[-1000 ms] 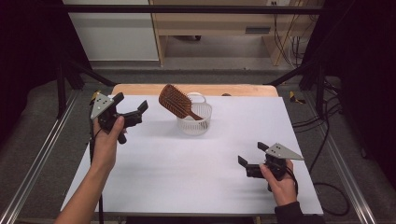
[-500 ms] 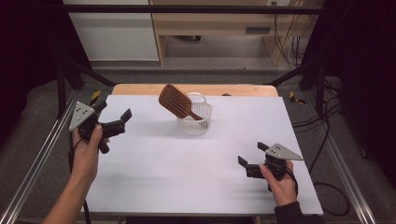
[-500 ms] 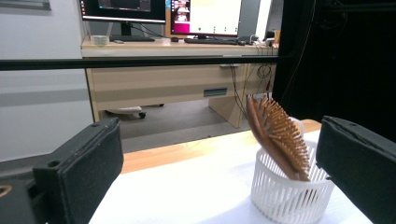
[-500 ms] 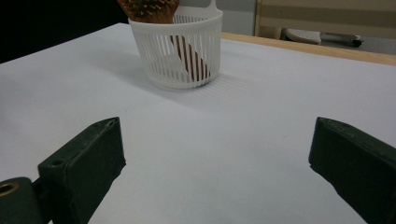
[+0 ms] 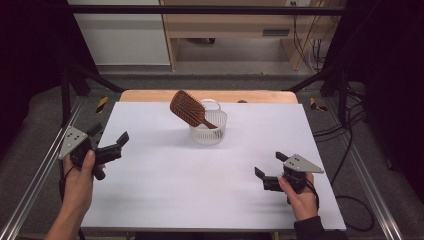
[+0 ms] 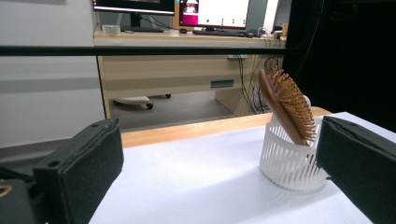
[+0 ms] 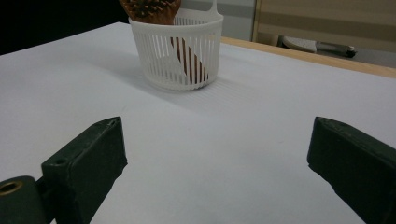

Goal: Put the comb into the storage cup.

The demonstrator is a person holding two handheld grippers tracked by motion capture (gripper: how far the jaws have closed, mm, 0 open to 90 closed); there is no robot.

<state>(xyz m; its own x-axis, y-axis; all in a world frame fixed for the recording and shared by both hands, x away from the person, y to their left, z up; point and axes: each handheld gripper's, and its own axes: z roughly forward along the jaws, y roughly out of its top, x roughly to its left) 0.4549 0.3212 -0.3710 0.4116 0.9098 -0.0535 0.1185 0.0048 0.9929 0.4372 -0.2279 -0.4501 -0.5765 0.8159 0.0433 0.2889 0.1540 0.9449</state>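
A brown wooden hairbrush (image 5: 188, 108) (image 6: 286, 103) (image 7: 150, 10) leans handle-down in a small white slotted basket (image 5: 208, 128) (image 6: 288, 157) (image 7: 176, 50) at the back middle of the white table. My left gripper (image 5: 109, 137) is held at the table's left edge, well left of the basket, open with nothing between its jaws. Over the front right of the table my right gripper (image 5: 270, 165) rests low, open and empty, pointing toward the basket.
The white tabletop (image 5: 200, 175) ends in a wooden strip (image 5: 150, 96) at the back. Metal frame rails (image 5: 30, 190) run along both sides. Behind stand a wooden desk (image 6: 177, 70) with monitors and cables on the floor (image 5: 345, 130).
My left gripper has drawn back from beside the basket toward the front left edge of the table, still open. The right gripper has stayed where it was.
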